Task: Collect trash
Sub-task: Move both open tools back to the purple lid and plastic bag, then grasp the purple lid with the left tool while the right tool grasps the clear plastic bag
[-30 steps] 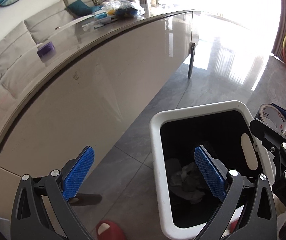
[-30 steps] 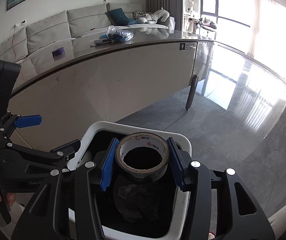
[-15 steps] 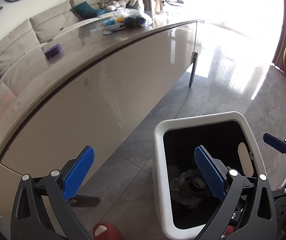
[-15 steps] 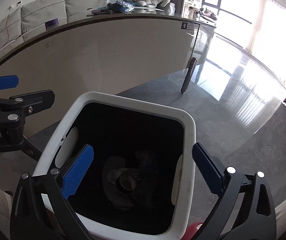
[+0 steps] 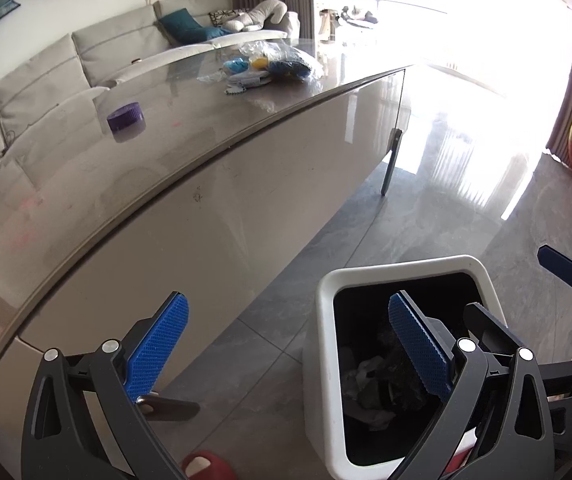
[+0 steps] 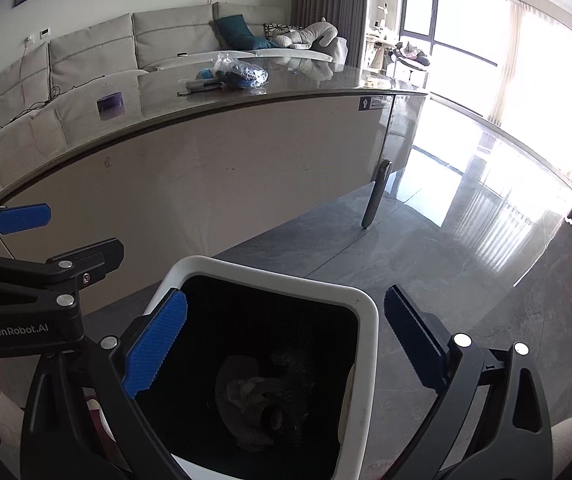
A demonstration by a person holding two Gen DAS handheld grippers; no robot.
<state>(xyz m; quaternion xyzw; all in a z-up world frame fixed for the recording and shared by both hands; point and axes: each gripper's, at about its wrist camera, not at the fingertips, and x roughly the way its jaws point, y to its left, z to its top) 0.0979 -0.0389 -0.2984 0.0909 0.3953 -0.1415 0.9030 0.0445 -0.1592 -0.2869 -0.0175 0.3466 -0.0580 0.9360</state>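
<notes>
A white trash bin (image 5: 318, 344) with a black liner stands on the floor beside the table; it also shows in the right wrist view (image 6: 370, 320). Crumpled paper and a tape roll (image 6: 274, 416) lie at its bottom. My left gripper (image 5: 286, 344) is open and empty, left of and above the bin. My right gripper (image 6: 286, 344) is open and empty above the bin's mouth. On the table lie a clear plastic bag of blue and yellow items (image 5: 274, 62) and a purple round thing (image 5: 125, 115); the bag (image 6: 240, 72) and the purple thing (image 6: 110, 105) show in the right wrist view.
The long grey table (image 5: 166, 152) has a beige side panel and a slanted leg (image 5: 390, 160). A red slipper (image 5: 206, 466) lies on the grey tiled floor (image 5: 426, 224). A grey sofa (image 6: 126, 52) stands behind the table.
My right gripper opened and the tape roll dropped into the bin. Both grippers have since risen, so the table top shows more.
</notes>
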